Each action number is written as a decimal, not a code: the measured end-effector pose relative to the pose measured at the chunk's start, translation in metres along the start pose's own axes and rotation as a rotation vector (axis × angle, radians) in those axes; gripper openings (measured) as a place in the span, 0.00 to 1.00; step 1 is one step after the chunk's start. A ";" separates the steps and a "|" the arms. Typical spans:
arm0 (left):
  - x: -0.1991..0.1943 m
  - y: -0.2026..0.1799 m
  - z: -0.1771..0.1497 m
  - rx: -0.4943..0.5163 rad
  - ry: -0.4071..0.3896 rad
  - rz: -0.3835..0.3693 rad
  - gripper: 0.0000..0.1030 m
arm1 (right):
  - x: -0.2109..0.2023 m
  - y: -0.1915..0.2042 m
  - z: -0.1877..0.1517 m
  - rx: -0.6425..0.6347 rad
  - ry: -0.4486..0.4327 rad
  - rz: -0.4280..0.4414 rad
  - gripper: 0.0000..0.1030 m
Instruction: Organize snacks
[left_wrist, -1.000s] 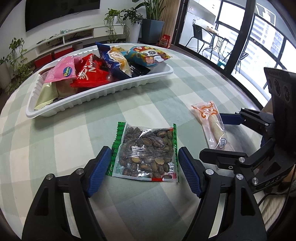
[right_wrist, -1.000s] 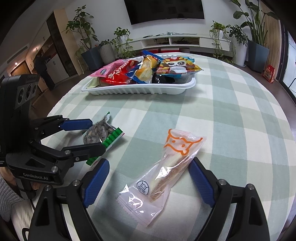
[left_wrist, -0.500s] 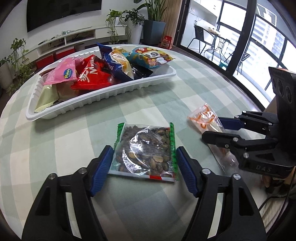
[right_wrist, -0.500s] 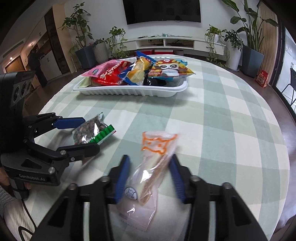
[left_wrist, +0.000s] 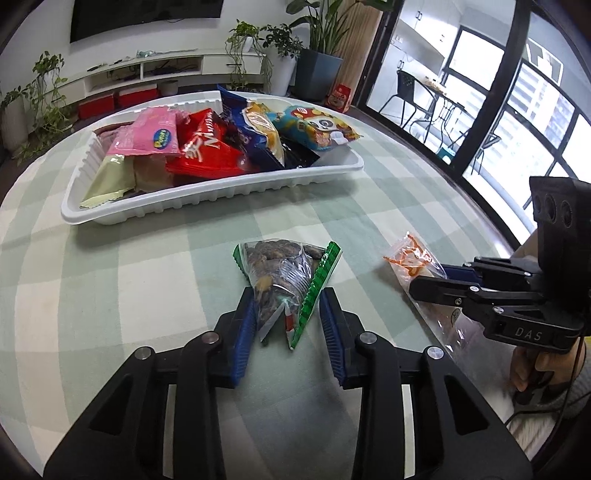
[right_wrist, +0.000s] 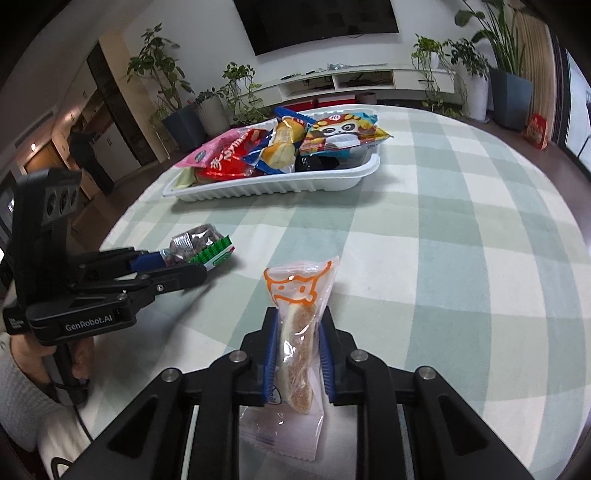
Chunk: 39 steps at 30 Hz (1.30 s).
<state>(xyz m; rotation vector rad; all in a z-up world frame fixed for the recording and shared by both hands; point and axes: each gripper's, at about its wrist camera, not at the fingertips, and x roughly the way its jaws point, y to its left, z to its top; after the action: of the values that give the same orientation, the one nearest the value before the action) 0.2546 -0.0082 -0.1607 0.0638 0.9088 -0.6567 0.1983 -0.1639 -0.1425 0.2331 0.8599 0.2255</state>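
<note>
A clear bag of nuts (left_wrist: 280, 266) with green edges lies on the checked tablecloth, crumpled up between the blue pads of my left gripper (left_wrist: 288, 306). Its jaws are closing and both pads press on the bag. In the right wrist view that left gripper (right_wrist: 184, 264) pinches the nut bag (right_wrist: 199, 240) at the left. My right gripper (right_wrist: 297, 321) is shut on a clear bread packet (right_wrist: 299, 291) with an orange cat print, held by its middle. The left wrist view shows the right gripper (left_wrist: 432, 278) on the packet (left_wrist: 410, 258).
A white ribbed tray (left_wrist: 221, 195) at the far side of the round table holds several snack packs; it also shows as the tray (right_wrist: 295, 184) in the right view. A person's hand (left_wrist: 535, 365) grips each handle. The table's edge curves close on both sides.
Both pairs of jaws have closed in. The nut bag, flat a second ago, is now folded up between the left pads. The bread packet is now squeezed between the right pads.
</note>
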 end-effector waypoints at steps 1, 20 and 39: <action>-0.002 0.000 0.000 0.002 -0.005 -0.002 0.31 | -0.001 -0.002 0.000 0.017 0.001 0.019 0.22; -0.027 0.001 0.000 -0.031 -0.064 -0.029 0.26 | -0.021 -0.014 0.008 0.162 -0.033 0.180 0.22; -0.040 0.008 -0.002 -0.071 -0.094 -0.053 0.14 | -0.022 -0.017 0.006 0.181 -0.039 0.198 0.22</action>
<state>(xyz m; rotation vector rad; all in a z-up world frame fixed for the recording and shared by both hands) 0.2405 0.0188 -0.1335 -0.0544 0.8448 -0.6706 0.1910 -0.1876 -0.1275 0.4911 0.8195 0.3267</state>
